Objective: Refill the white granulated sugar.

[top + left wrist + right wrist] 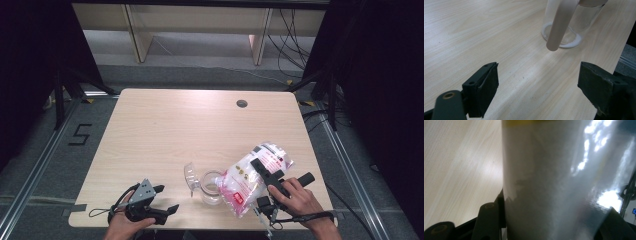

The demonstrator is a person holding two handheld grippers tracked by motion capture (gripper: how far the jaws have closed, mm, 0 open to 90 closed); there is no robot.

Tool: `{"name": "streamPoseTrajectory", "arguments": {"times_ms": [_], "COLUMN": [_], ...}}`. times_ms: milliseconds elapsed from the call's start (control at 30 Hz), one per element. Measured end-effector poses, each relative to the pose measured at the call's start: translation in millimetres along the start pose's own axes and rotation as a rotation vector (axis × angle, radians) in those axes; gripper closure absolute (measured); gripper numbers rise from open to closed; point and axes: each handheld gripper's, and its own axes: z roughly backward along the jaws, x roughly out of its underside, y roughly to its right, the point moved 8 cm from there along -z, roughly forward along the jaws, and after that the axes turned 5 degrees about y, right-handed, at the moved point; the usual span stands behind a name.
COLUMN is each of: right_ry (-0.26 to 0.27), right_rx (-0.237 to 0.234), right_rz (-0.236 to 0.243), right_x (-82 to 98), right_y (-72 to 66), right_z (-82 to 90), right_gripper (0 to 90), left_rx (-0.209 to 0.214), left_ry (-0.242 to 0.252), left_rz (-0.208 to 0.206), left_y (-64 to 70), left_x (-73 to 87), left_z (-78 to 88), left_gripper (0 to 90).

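Pale wood grain is running across the table (165,130), and near its front edge a clear glass pitcher (212,187) is standing upright with its handle (191,181) turned to the left in the high view. Right of it, the right claw (260,167) is gripping a plastic bag (252,177) of white powder with pink and red print, its jaws pressing on the bag from both sides. The bag is lying tilted, its lower end hanging at the pitcher's rim and its upper end pointing up and away to the right. The person's right hand (295,197) is wrapping the claw's black body near the table's front right corner.

In the right gripper view the bag (559,182) is sitting between the two black jaws, glossy and pale, with a yellow strip along its top edge and the table off to the left.

At the front left, the left claw (167,199) is resting low over the table, well apart from the pitcher, with the left hand (122,225) holding it from below. Its jaws are standing wide and gripping nothing. In the left gripper view the bare table is lying between the jaws, and beyond them the pitcher (576,27) is showing its round base, with the pale handle (561,25) coming down in front of it.
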Motion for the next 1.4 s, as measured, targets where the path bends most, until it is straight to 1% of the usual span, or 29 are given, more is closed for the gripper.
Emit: {"name": "streamPoseTrajectory", "arguments": {"times_ms": [33, 67, 133, 200, 233, 267, 333, 467, 500, 533, 567, 600, 633, 667, 733, 767, 867, 900, 967, 1000, 1033, 1100, 1133, 1167, 1200, 1267, 1333, 1367, 1400], "right_ry": [-0.001, -0.003, 0.002, -0.002, 0.003, 0.015, 0.013, 0.010, -0.006, -0.003, -0.002, -0.006, -0.004, -0.004, -0.007, -0.007, 0.000, 0.000, -0.001, -0.003, -0.003, -0.001, -0.002, 0.005, 0.005, -0.001, -0.003, -0.004, -0.004], "right_rx": [-0.002, -0.003, 0.006, 0.003, 0.005, 0.007, 0.004, 0.001, -0.007, -0.005, -0.004, -0.013, -0.012, -0.013, -0.014, -0.014, -0.007, -0.007, -0.002, 0.002, 0.002, 0.000, 0.000, -0.001, 0.002, 0.001, 0.002, 0.001, 0.001], "right_rz": [0.004, 0.005, 0.008, 0.012, 0.021, 0.042, 0.044, 0.039, 0.013, 0.027, 0.032, 0.033, 0.036, 0.035, 0.038, 0.038, 0.036, 0.036, 0.027, 0.027, 0.027, 0.046, 0.044, 0.066, 0.070, 0.042, 0.040, 0.039, 0.040], "right_x": [0.0, 0.2, 0.2, 0.4, 0.0, -1.2, -1.2, -0.9, 0.4, -0.2, -0.3, -0.4, -0.8, -0.9, -0.8, -0.8, -1.5, -1.5, -1.6, -1.4, -1.4, -1.3, -1.3, -1.3, -1.2, -1.1, -0.6, -0.4, -0.1], "right_y": [0.4, 0.6, 2.0, 2.2, 3.3, 5.2, 4.7, 4.4, 1.0, 2.5, 2.6, 2.6, 3.0, 3.1, 2.8, 2.8, 3.7, 3.7, 4.1, 4.6, 4.6, 5.3, 5.4, 7.2, 7.5, 5.4, 5.1, 5.0, 4.9], "right_z": [0.1, 0.1, -0.6, -0.4, -0.7, -1.6, -1.4, -1.1, -0.1, -0.3, -0.5, -0.1, -0.2, -0.3, -0.5, -0.5, -0.4, -0.4, -0.4, -0.1, -0.1, 0.1, 0.2, -0.1, -0.1, 0.6, 0.7, 0.8, 0.9], "right_gripper": [48.5, 48.5, 48.7, 48.7, 48.8, 48.8, 48.9, 49.1, 49.1, 49.2, 49.2, 49.2, 49.3, 49.4, 49.5, 49.5, 49.7, 49.7, 49.9, 50.0, 50.0, 50.1, 50.1, 50.2, 50.2, 50.3, 50.4, 50.5, 50.5], "left_rx": [-0.002, -0.001, -0.001, -0.002, -0.001, -0.001, -0.002, -0.003, -0.005, -0.005, -0.005, -0.001, -0.002, -0.002, -0.003, -0.003, -0.002, 0.000, -0.003, -0.001, -0.005, -0.006, -0.004, -0.001, 0.000, 0.000, 0.000, 0.000, -0.004], "left_ry": [-0.005, -0.002, 0.002, 0.001, 0.001, -0.001, -0.006, -0.003, -0.002, -0.002, 0.017, 0.003, 0.003, 0.003, -0.005, 0.002, 0.002, 0.007, -0.001, 0.000, -0.001, -0.001, 0.001, 0.003, 0.002, 0.003, 0.004, 0.008, 0.005], "left_rz": [-0.020, 0.001, 0.003, 0.005, 0.002, -0.019, -0.023, -0.018, -0.017, -0.018, -0.014, -0.021, -0.022, 0.000, -0.004, -0.001, -0.030, -0.020, -0.028, -0.002, -0.004, -0.011, -0.026, -0.025, -0.003, -0.004, -0.001, -0.024, -0.002], "left_y": [-1.4, -0.7, -0.7, -0.4, -0.3, -1.3, -1.6, -1.6, -1.4, -1.3, -0.9, -1.3, -1.4, -0.4, -0.6, -0.5, -2.1, -0.9, -1.9, -0.4, -0.7, -0.9, -1.5, -1.0, 0.2, 0.1, 0.2, -1.1, 0.0], "left_x": [-0.3, -0.1, 0.0, 0.2, 0.1, -0.4, -0.1, -0.1, -0.2, -0.2, -0.9, -0.3, -0.4, 0.0, 0.4, 0.1, -0.2, -0.5, -0.3, 0.2, 0.2, 0.1, -0.3, -0.5, 0.1, 0.0, 0.2, -0.5, 0.2], "left_z": [1.0, 1.0, 0.8, 0.6, 0.5, 0.6, 0.9, 0.6, 0.5, 0.5, -0.8, 0.3, 0.4, 0.4, 1.0, 0.4, -0.1, -0.2, 0.7, 0.5, 0.7, 0.7, 0.6, 0.5, 0.3, 0.3, 0.1, -0.2, -0.2], "left_gripper": [16.5, 16.5, 16.5, 16.5, 16.5, 16.5, 16.5, 16.5, 16.5, 16.5, 16.5, 16.5, 16.5, 16.5, 16.5, 16.5, 16.5, 16.5, 16.5, 16.5, 16.5, 16.5, 16.5, 16.5, 16.5, 16.5, 16.5, 16.5, 16.5]}}
